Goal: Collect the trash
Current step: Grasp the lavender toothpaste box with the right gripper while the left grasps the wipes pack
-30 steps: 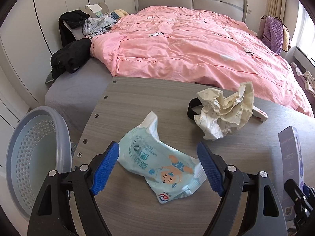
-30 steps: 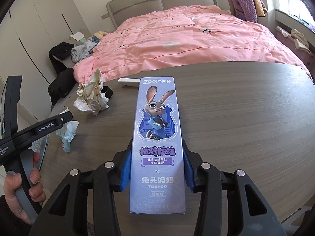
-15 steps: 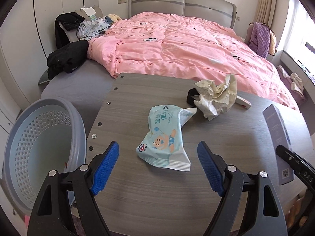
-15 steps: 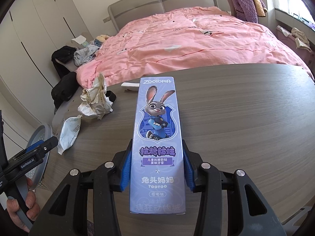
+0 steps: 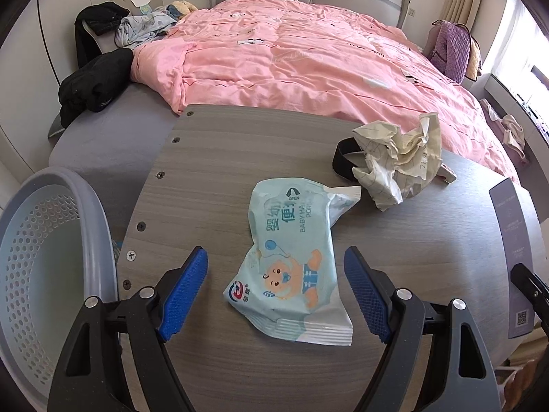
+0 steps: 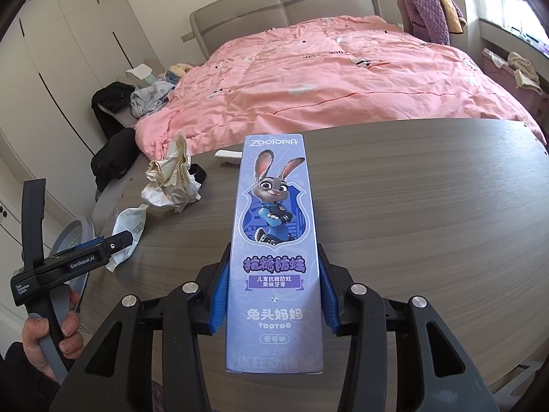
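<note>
Bedside table [image 5: 212,185] carries the wipes pack [image 5: 291,261] between my wide-open left gripper [image 5: 276,292], while my right gripper [image 6: 273,304] clamps the box [image 6: 274,240]; closing on that limp pack may only crumple it, missing the basket [image 5: 48,261] at left.

Pink bed [image 5: 308,61], clothes pile [image 5: 137,27], purple bag [image 5: 449,51].

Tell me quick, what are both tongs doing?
Left tongs: open, empty, around the wipes pack on the table.
Right tongs: closed, holding the toothpaste box.
</note>
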The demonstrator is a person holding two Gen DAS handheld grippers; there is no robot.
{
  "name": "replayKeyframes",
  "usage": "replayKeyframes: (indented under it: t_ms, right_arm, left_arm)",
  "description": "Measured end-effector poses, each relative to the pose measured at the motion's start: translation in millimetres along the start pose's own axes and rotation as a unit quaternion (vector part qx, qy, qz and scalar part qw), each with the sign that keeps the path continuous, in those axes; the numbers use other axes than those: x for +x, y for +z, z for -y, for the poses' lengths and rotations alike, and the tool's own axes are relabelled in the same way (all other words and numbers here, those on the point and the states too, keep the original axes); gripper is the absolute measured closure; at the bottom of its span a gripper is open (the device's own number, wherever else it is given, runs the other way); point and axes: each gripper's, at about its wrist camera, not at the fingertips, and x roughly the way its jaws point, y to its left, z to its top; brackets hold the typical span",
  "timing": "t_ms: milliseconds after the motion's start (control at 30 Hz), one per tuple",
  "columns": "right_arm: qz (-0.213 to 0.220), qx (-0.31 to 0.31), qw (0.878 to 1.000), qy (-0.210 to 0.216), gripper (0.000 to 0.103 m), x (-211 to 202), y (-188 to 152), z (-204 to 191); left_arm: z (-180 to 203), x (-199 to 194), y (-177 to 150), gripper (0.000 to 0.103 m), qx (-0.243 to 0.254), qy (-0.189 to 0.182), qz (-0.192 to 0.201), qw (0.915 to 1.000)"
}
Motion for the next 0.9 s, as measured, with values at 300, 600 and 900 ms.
replayKeyframes:
  t_ms: [300, 600, 900]
  right_arm:
    - [0.002, -0.004, 1.0, -0.007, 0.06, -4, 1, -1]
    - [0.006, -0.026, 1.0, 0.001, 0.06, -14, 2, -18]
    - [0.014, -0.081, 0.996, 0.038, 0.06, -16, 8, -80]
  left_arm:
    - [-2, 2, -3, 0.054, -0.005, -0.012, 0.002, 0.9999]
    - [-17, -42, -28, 0.057, -0.018, -0.019, 0.04, 0.9988]
    - [-65, -99, -47, 0.057, -0.057, 0.018, 0.1, 0.9933]
